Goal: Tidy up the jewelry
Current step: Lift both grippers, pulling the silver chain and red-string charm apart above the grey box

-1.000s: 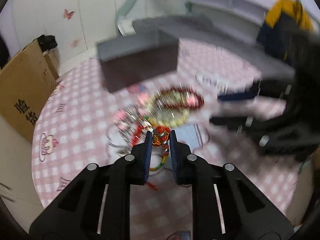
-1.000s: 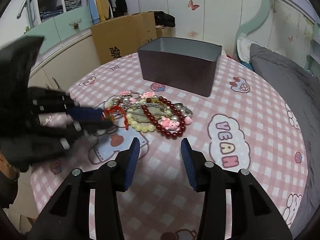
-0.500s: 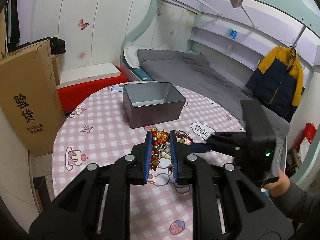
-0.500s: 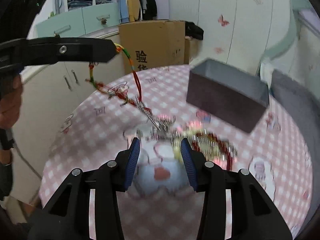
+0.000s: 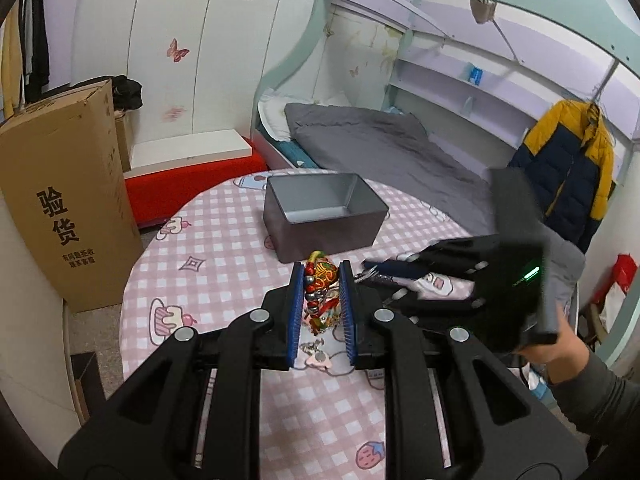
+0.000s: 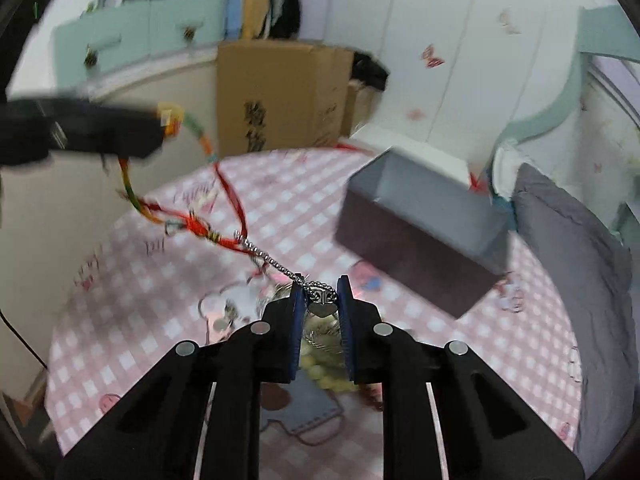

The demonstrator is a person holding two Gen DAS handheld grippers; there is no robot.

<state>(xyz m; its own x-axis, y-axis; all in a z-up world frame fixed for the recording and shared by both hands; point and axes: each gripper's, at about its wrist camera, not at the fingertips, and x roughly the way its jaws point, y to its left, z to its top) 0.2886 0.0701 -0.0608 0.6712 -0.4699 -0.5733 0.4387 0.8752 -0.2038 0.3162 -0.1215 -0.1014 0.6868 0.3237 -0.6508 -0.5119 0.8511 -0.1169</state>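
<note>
Right wrist: silver bead chain point(image 6: 276, 265) tangled with red cord point(image 6: 208, 236).

Right wrist view is motion-smeared: left claw point(image 6: 160, 136), grey tin point(image 6: 424, 232) and cardboard box point(image 6: 280, 96) all soft, box print unreadable. Pale beads point(image 6: 324, 372) mostly hidden behind right claw point(image 6: 320, 304). Left wrist view: right claw point(image 5: 384, 276) blurred, fingers hard to separate; counter point(image 5: 224, 248) near edge cut off.
</note>
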